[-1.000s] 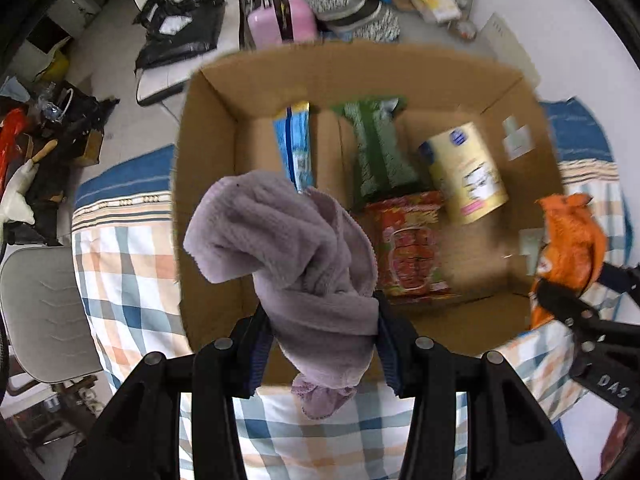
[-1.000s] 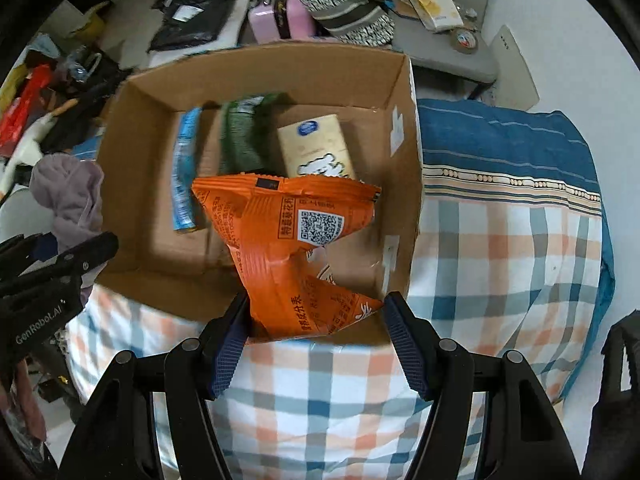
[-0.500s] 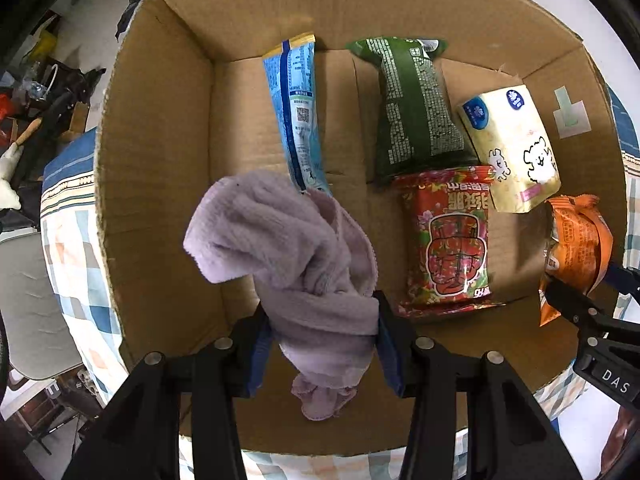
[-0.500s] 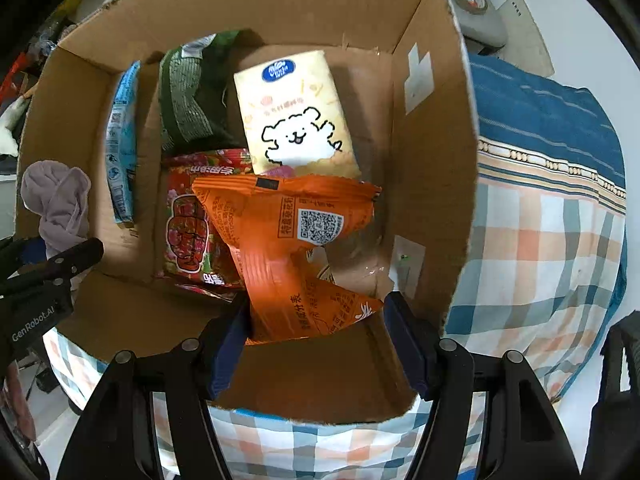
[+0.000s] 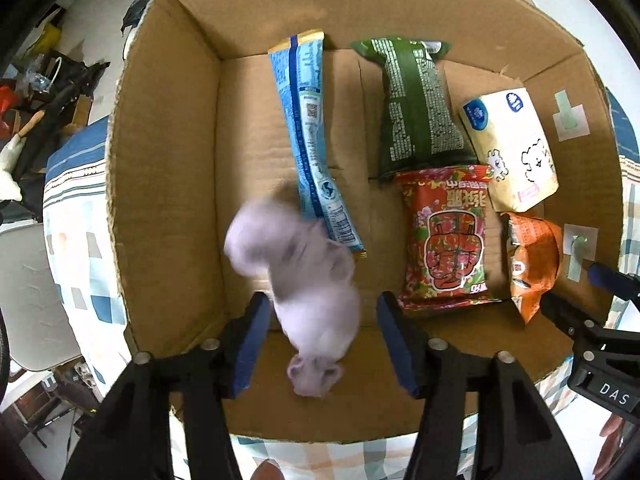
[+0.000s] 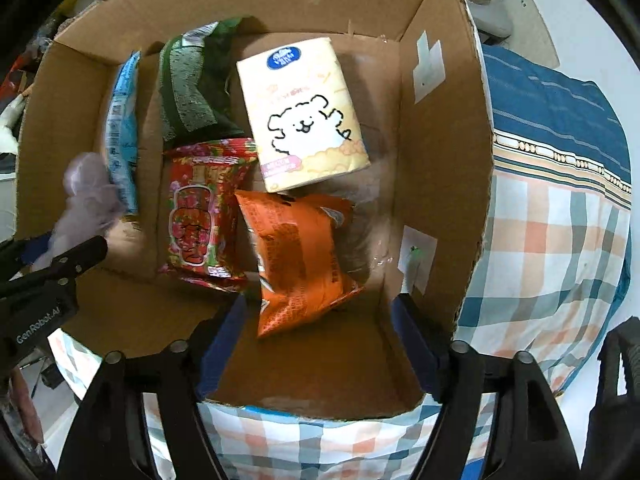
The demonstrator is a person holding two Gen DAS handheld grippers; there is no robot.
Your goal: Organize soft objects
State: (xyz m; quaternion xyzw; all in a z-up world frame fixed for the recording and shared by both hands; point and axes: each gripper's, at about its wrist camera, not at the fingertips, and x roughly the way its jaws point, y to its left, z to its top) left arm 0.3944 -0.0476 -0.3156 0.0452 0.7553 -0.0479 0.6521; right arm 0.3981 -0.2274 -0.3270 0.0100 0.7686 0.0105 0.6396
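A cardboard box (image 5: 168,184) sits on a checked cloth. My left gripper (image 5: 322,340) is open above the box's near left; a lilac soft cloth (image 5: 308,280), blurred, is loose between its fingers and dropping. My right gripper (image 6: 320,332) is open; an orange snack bag (image 6: 300,256) lies free just ahead of it on the box floor, also showing in the left wrist view (image 5: 532,256). The cloth shows at the left in the right wrist view (image 6: 88,196).
In the box lie a blue packet (image 5: 312,140), a green packet (image 5: 416,108), a red packet (image 5: 448,240) and a cream tissue pack (image 5: 512,144). The box wall (image 6: 440,140) rises to the right. Checked bedding (image 6: 560,240) surrounds the box; clutter and a chair lie left.
Both grippers moved down into the box and opened. The lilac cloth and the orange bag have been let go; the cloth is falling, the bag now lies on the box floor.
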